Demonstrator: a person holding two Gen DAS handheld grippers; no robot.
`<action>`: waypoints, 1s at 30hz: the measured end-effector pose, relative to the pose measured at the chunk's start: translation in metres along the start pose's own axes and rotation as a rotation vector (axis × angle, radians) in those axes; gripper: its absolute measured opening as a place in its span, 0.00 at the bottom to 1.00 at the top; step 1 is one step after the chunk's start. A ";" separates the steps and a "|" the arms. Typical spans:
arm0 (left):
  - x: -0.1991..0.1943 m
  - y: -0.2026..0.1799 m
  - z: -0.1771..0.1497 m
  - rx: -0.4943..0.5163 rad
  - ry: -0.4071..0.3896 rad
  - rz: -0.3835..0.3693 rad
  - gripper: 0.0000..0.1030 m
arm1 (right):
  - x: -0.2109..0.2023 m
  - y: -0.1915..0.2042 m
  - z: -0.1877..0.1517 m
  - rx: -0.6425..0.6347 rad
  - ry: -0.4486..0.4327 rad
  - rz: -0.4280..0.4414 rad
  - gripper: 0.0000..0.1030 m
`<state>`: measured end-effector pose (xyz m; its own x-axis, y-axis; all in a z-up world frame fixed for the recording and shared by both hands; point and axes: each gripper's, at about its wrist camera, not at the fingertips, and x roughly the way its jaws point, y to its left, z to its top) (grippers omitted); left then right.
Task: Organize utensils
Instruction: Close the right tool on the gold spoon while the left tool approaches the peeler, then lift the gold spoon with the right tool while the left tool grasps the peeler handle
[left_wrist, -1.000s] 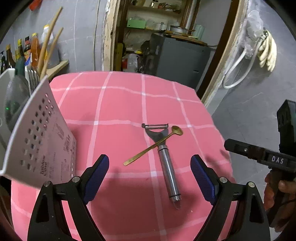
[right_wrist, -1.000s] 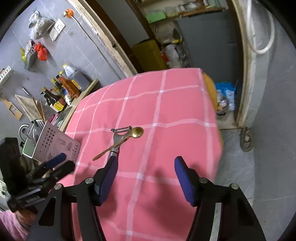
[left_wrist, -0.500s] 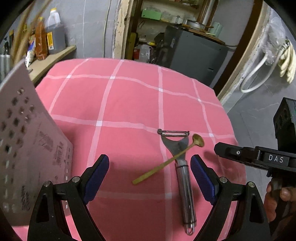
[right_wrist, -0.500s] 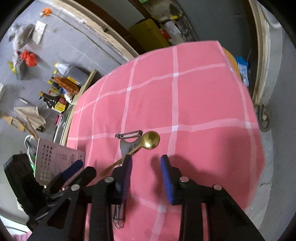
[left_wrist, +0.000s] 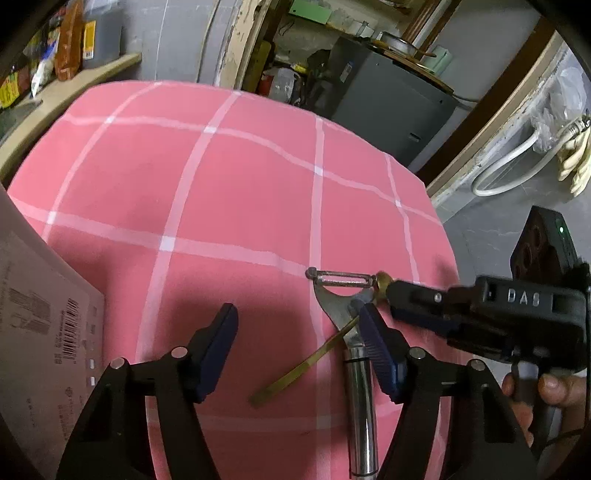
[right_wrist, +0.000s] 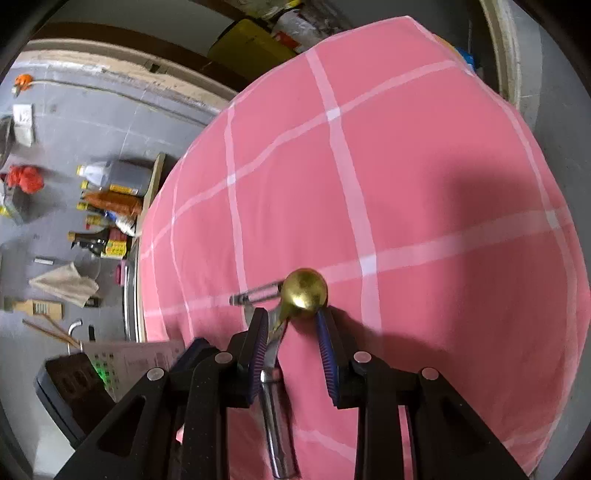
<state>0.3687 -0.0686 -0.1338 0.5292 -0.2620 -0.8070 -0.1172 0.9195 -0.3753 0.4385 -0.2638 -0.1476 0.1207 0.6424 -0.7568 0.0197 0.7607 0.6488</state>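
Note:
A brass spoon (right_wrist: 304, 293) lies across a steel peeler (left_wrist: 360, 387) on the pink checked tablecloth (left_wrist: 229, 192). My right gripper (right_wrist: 291, 325) is open, with its jaws half closed; its blue pads straddle the spoon's neck just behind the bowl, above the peeler (right_wrist: 275, 417). In the left wrist view it (left_wrist: 384, 295) reaches in from the right over the spoon's bowl. My left gripper (left_wrist: 297, 341) is open and empty, low over the cloth; its right pad (left_wrist: 373, 343) is over the peeler's neck, and the spoon's handle (left_wrist: 303, 363) lies between its fingers.
A white perforated utensil holder (left_wrist: 40, 332) stands at the left, close to my left gripper; it also shows in the right wrist view (right_wrist: 129, 360). A shelf with bottles (right_wrist: 107, 206) runs along the table's left side. The table's right edge drops to a grey floor (left_wrist: 491, 229).
Both grippers moved forward and down toward the utensils. The right gripper narrowed its jaws and now straddles the spoon's neck. The utensil holder slid further out of the left view.

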 end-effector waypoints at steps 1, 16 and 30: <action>0.000 0.001 0.000 0.001 0.003 0.001 0.59 | 0.001 0.001 0.001 0.009 0.001 -0.004 0.25; -0.011 0.008 -0.010 -0.057 0.007 -0.025 0.53 | 0.015 0.036 0.006 0.043 0.011 -0.218 0.22; -0.011 -0.006 -0.007 -0.007 0.065 -0.107 0.53 | 0.007 0.043 0.006 -0.133 -0.032 -0.313 0.13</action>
<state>0.3579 -0.0737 -0.1259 0.4830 -0.3770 -0.7903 -0.0692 0.8833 -0.4637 0.4463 -0.2271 -0.1245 0.1601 0.3738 -0.9136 -0.0687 0.9275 0.3674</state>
